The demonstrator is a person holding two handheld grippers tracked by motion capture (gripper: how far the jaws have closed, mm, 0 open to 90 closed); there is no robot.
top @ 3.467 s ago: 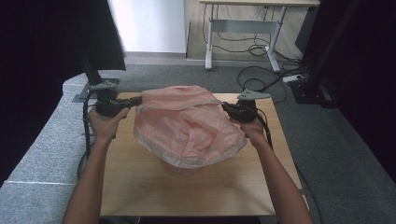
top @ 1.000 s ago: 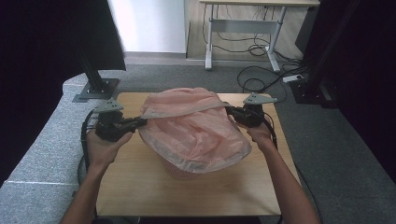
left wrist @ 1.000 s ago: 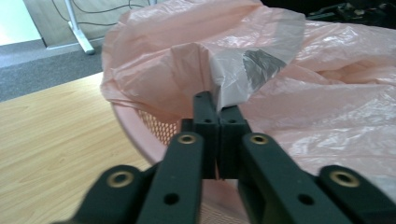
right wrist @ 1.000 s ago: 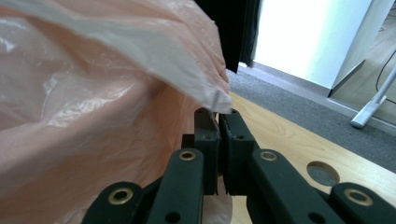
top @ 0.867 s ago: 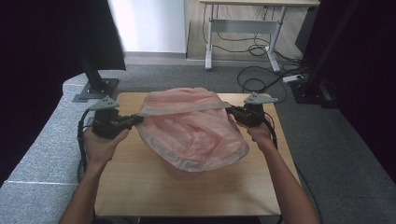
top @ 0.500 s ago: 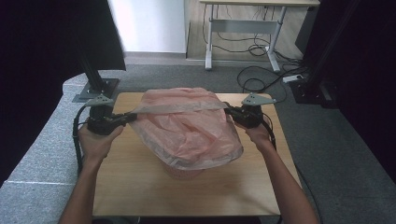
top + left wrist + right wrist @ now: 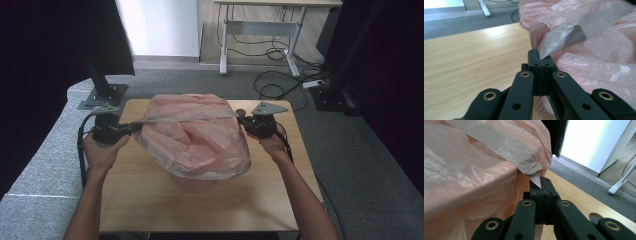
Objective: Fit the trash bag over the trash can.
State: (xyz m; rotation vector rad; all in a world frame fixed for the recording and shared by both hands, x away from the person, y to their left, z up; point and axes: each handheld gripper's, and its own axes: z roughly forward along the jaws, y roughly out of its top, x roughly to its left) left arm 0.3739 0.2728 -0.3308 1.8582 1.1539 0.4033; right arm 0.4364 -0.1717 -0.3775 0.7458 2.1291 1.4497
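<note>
Item: pink plastic bag (image 7: 200,142), thin, translucent, crinkled film with pale grey-white highlights along its folds. It is draped over a pink basket (image 7: 192,184), of which a perforated lower wall shows beneath the bag's hem. Location: middle of the wooden table (image 7: 150,200), nearer the far edge.

Orientation: the bag's mouth edge is pulled taut into a pale band running across the table from one gripper to the other; this is its long axis, level from left to right in the high view. The rest billows below and behind the band.

Left gripper (image 7: 540,58): jaws clenched on the bag's edge at its left end.

Right gripper (image 7: 541,185): jaws clenched on the bag's edge at its right end.
</note>
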